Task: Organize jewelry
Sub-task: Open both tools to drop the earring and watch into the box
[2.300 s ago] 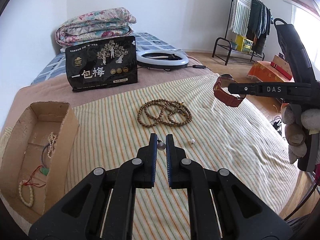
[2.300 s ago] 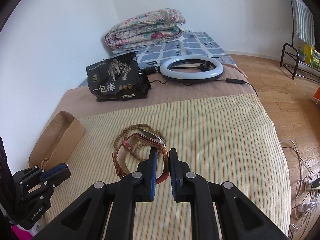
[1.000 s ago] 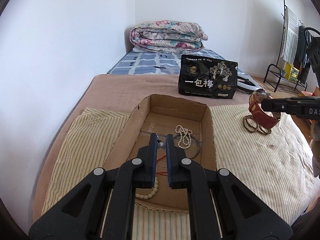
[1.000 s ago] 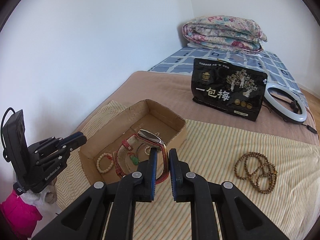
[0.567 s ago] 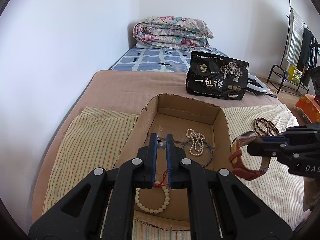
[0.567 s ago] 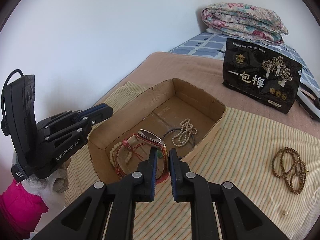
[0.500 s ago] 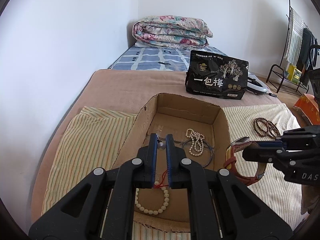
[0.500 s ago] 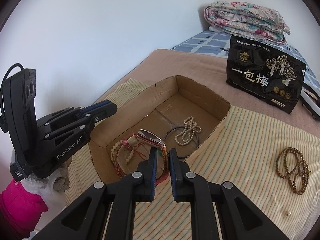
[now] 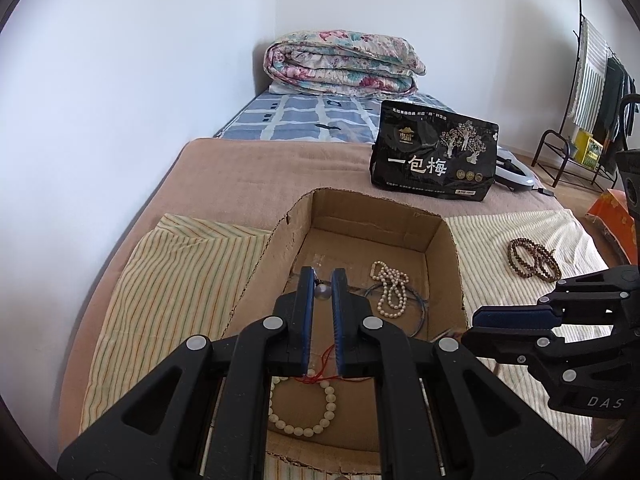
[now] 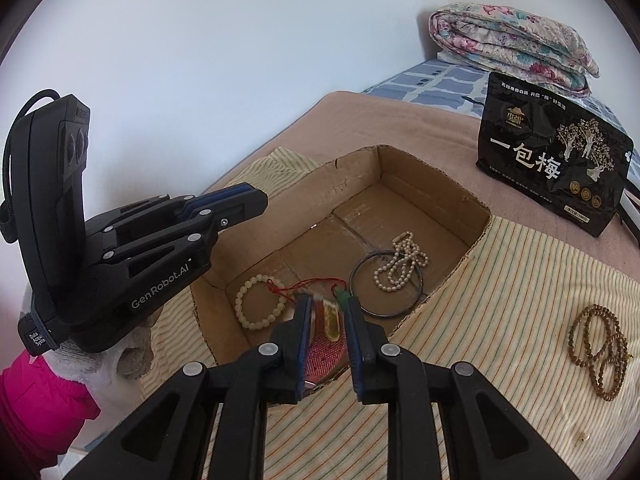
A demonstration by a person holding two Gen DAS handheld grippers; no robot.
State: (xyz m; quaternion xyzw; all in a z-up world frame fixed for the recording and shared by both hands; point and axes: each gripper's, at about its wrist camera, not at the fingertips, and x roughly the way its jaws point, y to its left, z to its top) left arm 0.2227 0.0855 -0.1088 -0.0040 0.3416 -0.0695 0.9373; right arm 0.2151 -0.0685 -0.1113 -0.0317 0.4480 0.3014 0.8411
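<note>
My left gripper [image 9: 323,276] is shut on a small grey bead [image 9: 322,291] over the open cardboard box [image 9: 452,240]. My right gripper [image 10: 328,301] hangs over the box's near corner [image 10: 478,200] and its jaws are opening. A red-strapped watch [image 10: 326,336], blurred, lies loose between them and the pads no longer press on it. In the box are a pearl necklace [image 10: 400,262], a white bead bracelet [image 10: 260,302], a dark bangle [image 10: 386,284] and a green pendant on a red cord [image 10: 340,294].
A string of brown wooden beads [image 10: 600,344] lies on the striped cloth right of the box. A black snack bag [image 9: 434,158] stands behind the box, with a folded floral quilt [image 9: 340,64] further back. The wall is close on the left, and a clothes rack [image 9: 592,80] stands far right.
The right gripper's jaws have parted and the watch has slipped lower between them, over the box. The left gripper keeps the bead and has barely shifted.
</note>
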